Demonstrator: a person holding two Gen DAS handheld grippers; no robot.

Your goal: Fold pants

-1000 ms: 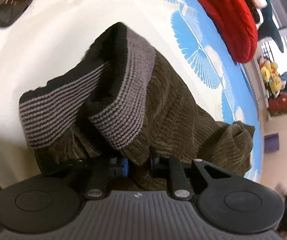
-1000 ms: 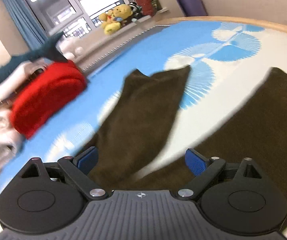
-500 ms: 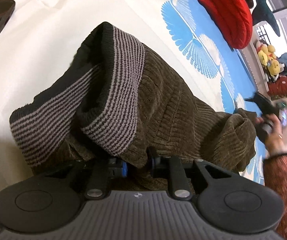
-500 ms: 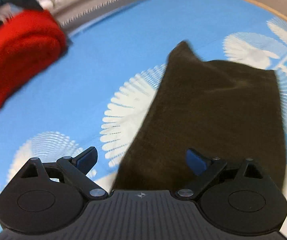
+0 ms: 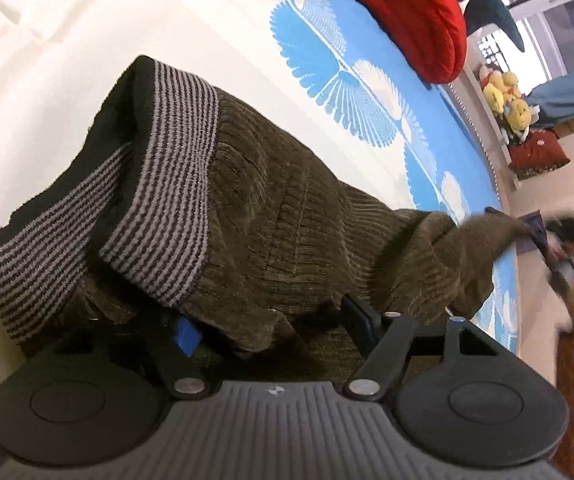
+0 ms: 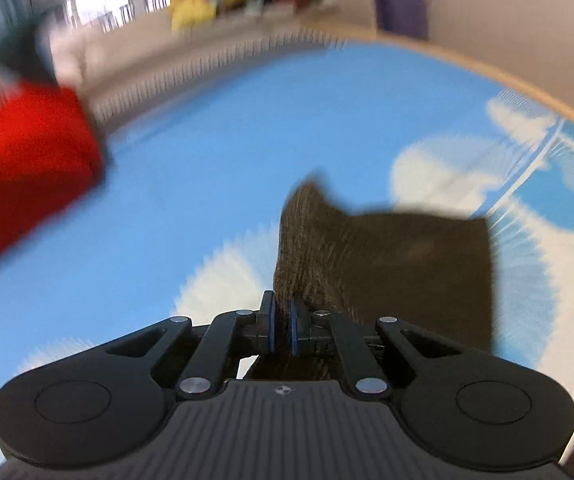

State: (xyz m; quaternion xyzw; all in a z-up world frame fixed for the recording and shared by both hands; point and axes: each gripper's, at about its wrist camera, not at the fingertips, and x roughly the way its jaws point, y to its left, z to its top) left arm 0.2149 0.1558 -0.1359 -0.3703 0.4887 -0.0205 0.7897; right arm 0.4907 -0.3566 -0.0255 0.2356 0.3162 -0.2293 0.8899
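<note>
Dark olive corduroy pants (image 5: 295, 216) with a grey-and-black striped waistband (image 5: 167, 184) lie bunched on the bed. My left gripper (image 5: 275, 328) is open, its jaws spread around the loose cloth by the waistband. My right gripper (image 6: 281, 322) is shut on the edge of a pant leg (image 6: 387, 264), which spreads flat ahead of it. The right gripper and the hand holding it also show blurred at the right of the left wrist view (image 5: 567, 248), at the leg end.
The bed cover (image 6: 207, 160) is blue with white fan shapes, and cream (image 5: 47, 80) near the waistband. A red cushion (image 5: 403, 12) lies at the far side, also in the right wrist view (image 6: 23, 160). Plush toys (image 5: 507, 100) sit on a ledge beyond.
My left gripper has opened and let go of the waistband cloth. My right gripper has moved to the pant leg end and shut on it.
</note>
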